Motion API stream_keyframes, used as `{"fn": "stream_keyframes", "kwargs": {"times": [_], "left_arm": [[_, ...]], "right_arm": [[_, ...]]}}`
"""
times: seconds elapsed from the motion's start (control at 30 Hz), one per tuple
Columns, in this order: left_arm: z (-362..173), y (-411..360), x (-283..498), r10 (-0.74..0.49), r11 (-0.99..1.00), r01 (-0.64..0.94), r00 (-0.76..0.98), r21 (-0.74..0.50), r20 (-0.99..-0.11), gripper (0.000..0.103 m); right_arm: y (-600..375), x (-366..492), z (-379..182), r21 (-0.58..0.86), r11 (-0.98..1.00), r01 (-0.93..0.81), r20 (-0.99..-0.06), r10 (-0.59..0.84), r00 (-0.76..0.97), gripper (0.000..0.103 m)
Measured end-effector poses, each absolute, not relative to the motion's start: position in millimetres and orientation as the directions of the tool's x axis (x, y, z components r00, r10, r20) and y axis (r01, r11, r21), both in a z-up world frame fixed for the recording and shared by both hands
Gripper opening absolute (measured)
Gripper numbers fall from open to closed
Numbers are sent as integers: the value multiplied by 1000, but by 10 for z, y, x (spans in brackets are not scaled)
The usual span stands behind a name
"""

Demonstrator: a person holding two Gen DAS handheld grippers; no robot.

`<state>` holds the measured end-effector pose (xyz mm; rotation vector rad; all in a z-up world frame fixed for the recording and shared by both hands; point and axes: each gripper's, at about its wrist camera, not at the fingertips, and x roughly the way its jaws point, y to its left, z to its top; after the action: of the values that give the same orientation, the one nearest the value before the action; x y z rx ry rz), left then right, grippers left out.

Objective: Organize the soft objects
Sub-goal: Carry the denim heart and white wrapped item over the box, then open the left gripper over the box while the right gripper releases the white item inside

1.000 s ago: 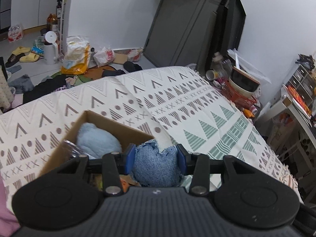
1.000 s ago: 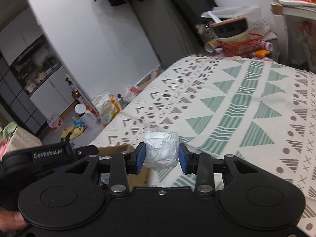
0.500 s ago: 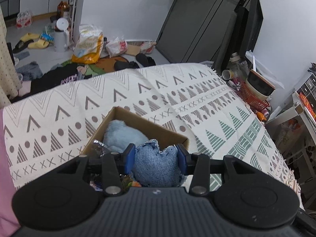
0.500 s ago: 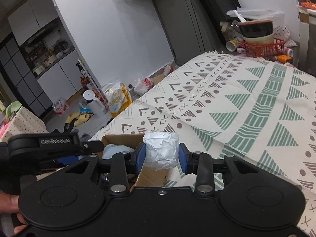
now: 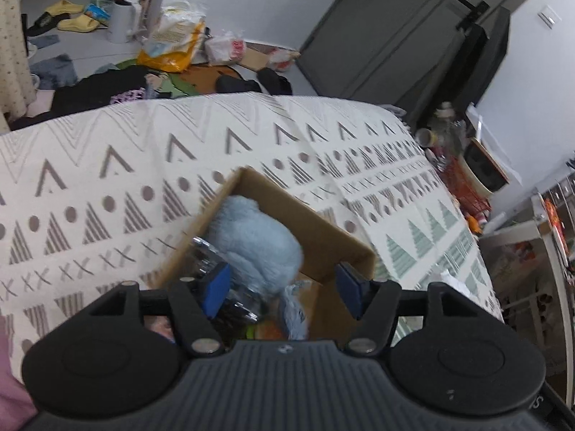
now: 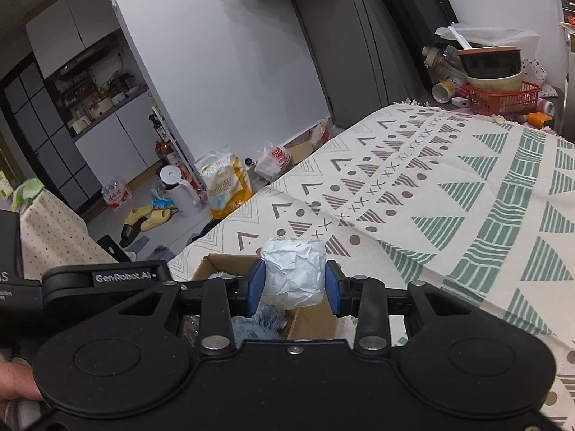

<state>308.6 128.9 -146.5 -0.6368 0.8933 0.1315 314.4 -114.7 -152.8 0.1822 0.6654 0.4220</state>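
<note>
Left wrist view: the left claw (image 5: 284, 287) hangs over the open cardboard box (image 5: 323, 230), its blue pads (image 5: 215, 287) spreading apart with nothing pressed between them. A blurred denim piece (image 5: 296, 309) shows just below the gap, inside the box and clear of both pads. The box stands on the bed (image 5: 107, 179), on its patterned cover, and also contains a pale blue fluffy toy (image 5: 258, 244) and crinkled clear wrapping (image 5: 205, 258); further contents near the claw body are too blurred to tell.

Right wrist view: the right claw (image 6: 293, 283) is clamped on a crumpled white paper ball (image 6: 293, 273), held above the box's nearer corner. The left tool at the frame's left edge reads "GenRobot.AI" (image 6: 124, 276).
</note>
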Motion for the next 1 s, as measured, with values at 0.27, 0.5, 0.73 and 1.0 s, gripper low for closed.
{"fn": "stream_keyframes", "kwargs": {"times": [0.27,0.5,0.73,1.0], "left_arm": [[-1436,1429,3128,-159,818,-347,630,-459,-760,64],[-1365,1414,3101,-165,842,-314,622,-438,-765,64],[-1158,1426,2939,-150,872,-283,623,-400,-768,77],[-866,1320,2666,-154,918,-191,635,-348,-757,84]], "right_arm": [[-963,3175,-1576,289,897,-334,-582,442,682,38],[-978,3132,-1578,278,907,-315,-588,420,691,49],[-1022,2930,-1492,260,915,-308,-605,403,687,49],[-1120,2600,-1294,249,935,-251,-608,353,711,49]]}}
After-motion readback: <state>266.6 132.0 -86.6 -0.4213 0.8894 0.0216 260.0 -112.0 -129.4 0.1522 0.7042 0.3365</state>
